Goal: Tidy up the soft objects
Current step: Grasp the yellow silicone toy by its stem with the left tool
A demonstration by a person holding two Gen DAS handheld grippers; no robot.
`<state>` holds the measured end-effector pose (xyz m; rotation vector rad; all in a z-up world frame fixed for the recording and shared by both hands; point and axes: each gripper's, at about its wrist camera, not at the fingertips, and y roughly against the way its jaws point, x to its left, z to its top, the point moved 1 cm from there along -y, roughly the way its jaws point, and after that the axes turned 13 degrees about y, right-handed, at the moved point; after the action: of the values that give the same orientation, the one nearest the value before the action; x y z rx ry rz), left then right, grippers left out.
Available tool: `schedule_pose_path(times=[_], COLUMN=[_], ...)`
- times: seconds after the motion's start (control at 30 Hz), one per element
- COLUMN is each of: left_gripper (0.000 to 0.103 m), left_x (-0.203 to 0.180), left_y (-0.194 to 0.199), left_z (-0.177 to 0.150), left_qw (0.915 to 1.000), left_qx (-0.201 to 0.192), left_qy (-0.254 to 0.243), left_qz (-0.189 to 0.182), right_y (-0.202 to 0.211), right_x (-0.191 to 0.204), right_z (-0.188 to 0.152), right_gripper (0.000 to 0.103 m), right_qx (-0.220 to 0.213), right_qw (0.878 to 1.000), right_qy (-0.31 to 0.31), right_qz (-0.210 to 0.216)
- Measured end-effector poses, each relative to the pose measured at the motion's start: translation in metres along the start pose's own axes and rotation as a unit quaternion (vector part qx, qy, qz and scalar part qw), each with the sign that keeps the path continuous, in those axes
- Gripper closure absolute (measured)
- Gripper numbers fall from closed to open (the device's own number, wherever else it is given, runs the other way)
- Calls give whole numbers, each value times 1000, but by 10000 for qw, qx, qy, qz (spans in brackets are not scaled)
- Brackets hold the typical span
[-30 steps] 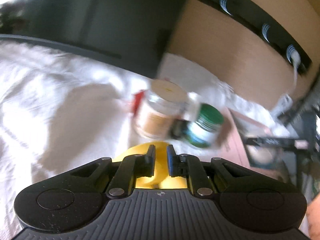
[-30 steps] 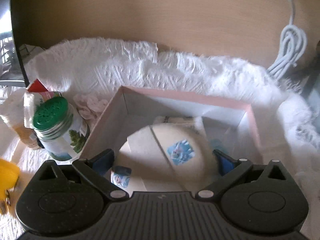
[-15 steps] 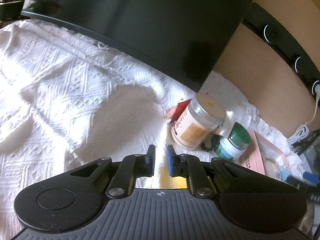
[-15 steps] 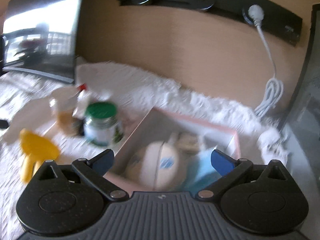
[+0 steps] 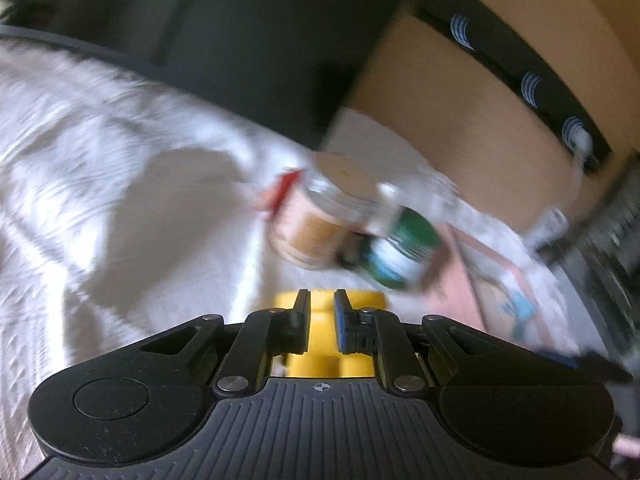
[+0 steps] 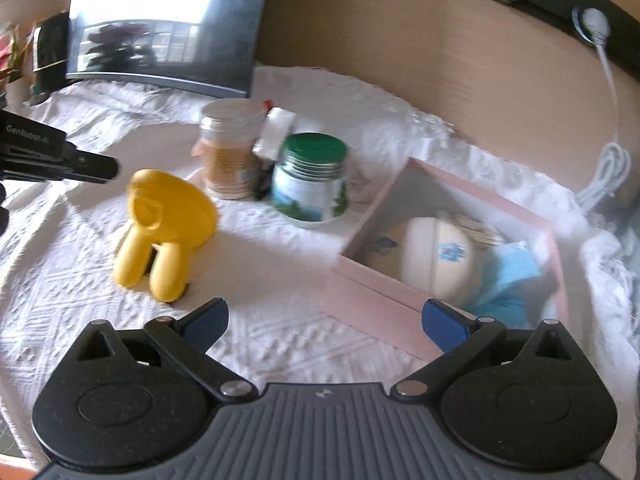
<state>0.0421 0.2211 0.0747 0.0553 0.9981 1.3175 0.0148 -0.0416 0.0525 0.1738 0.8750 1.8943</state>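
Your right gripper (image 6: 324,320) sits at the bottom of its frame, fingers spread wide with nothing between them, over the white cloth (image 6: 280,352) on the bench. Just beyond at right is the pink box (image 6: 372,300), holding a cream ball (image 6: 436,256) and a blue soft item (image 6: 508,276). At left centre the yellow soft toy (image 6: 168,224) stands on the cloth. Behind it are a tan jar (image 6: 230,152) and a green-lidded jar (image 6: 310,180), with the dark screen (image 6: 160,28) at upper left. Your left gripper (image 5: 321,320) has its fingers nearly closed with only a narrow gap and no grip; the toy shows yellow just past the tips. That view is blurred.
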Motion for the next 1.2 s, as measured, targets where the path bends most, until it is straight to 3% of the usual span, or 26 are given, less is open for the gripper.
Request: schedule_pose_path(times=[0.07, 0.13, 0.2, 0.4, 0.5, 0.73, 0.87, 0.97, 1.07, 1.2], left_gripper=[90, 89, 89, 90, 90, 90, 90, 90, 90, 90], left_x=[-10, -15, -9, 37, 50, 68, 71, 73, 73, 67], left_y=[4, 6, 10, 27, 35, 45, 46, 45, 43, 34], left_z=[-8, -14, -16, -16, -16, -18, -16, -15, -14, -14], left_qw=[9994, 9985, 9981, 9942, 9917, 9880, 9871, 9870, 9870, 9894], left_qx=[13, -36, -104, -103, -114, -105, -119, -135, -148, -60], left_qy=[-357, -521, -364, 560, 756, 902, 934, 965, 980, 911], left_qz=[-31, 177, 479, 912, 1034, 1249, 1295, 1277, 1268, 1133], right_y=[1, 0, -5, -35, -59, -99, -81, -59, -51, -49], right_x=[5, 9, 12, 23, 35, 72, 89, 96, 94, 87], right_z=[5, 12, 21, 43, 53, 59, 68, 68, 61, 40], right_gripper=[0, 0, 0, 0, 0, 1, 5, 5, 5, 5], right_qx=[-66, -130, -178, -182, -77, 140, -419, -847, -792, -463], right_qw=[9999, 9994, 9986, 9936, 9901, 9878, 9817, 9702, 9689, 9792], right_qy=[84, 133, 131, -175, -253, -185, 55, 446, 549, 571], right_qz=[120, 285, 478, 1104, 1375, 1538, 1855, 2224, 2279, 1891])
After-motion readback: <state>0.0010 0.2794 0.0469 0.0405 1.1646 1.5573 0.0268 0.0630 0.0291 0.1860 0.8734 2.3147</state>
